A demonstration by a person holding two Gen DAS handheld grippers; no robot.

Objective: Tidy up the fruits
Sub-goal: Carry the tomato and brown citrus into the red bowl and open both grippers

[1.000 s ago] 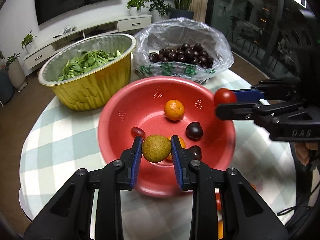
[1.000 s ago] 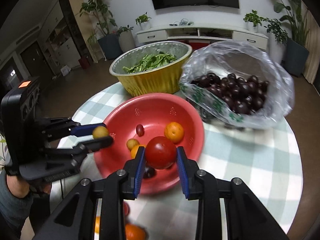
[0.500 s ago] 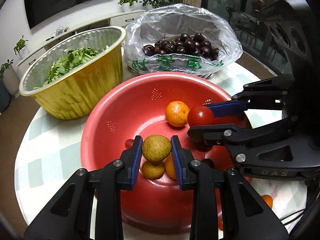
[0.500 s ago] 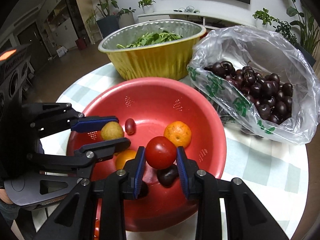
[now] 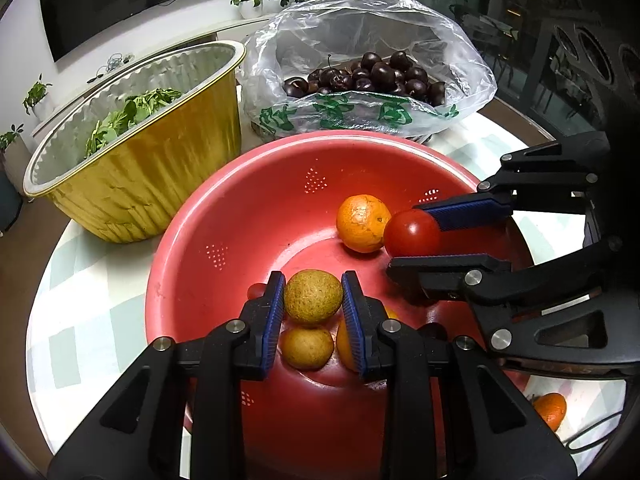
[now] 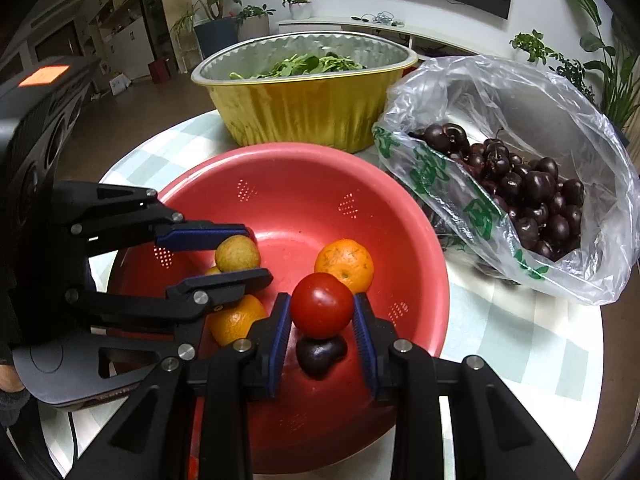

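Note:
A red colander bowl (image 5: 256, 216) (image 6: 392, 200) sits mid-table. My left gripper (image 5: 313, 300) is shut on a yellow-green round fruit (image 5: 313, 298) (image 6: 237, 254), held low inside the bowl's near side. My right gripper (image 6: 321, 312) is shut on a red tomato (image 6: 322, 305) (image 5: 412, 233), held inside the bowl beside an orange (image 5: 362, 223) (image 6: 345, 265). In the bowl lie a second yellow-green fruit (image 5: 306, 347), another orange (image 6: 234, 322), a dark plum (image 6: 319, 354) and a small red fruit (image 5: 256, 290), partly hidden.
A gold foil bowl of greens (image 5: 132, 160) (image 6: 304, 92) stands behind the colander. A clear plastic bag of dark cherries (image 5: 368, 76) (image 6: 528, 192) lies at the back right. An orange (image 5: 550, 410) lies on the checked tablecloth (image 5: 88, 320) beside the colander.
Both grippers have moved forward and down into the red bowl with their fruits still held. The tomato now hangs next to the orange.

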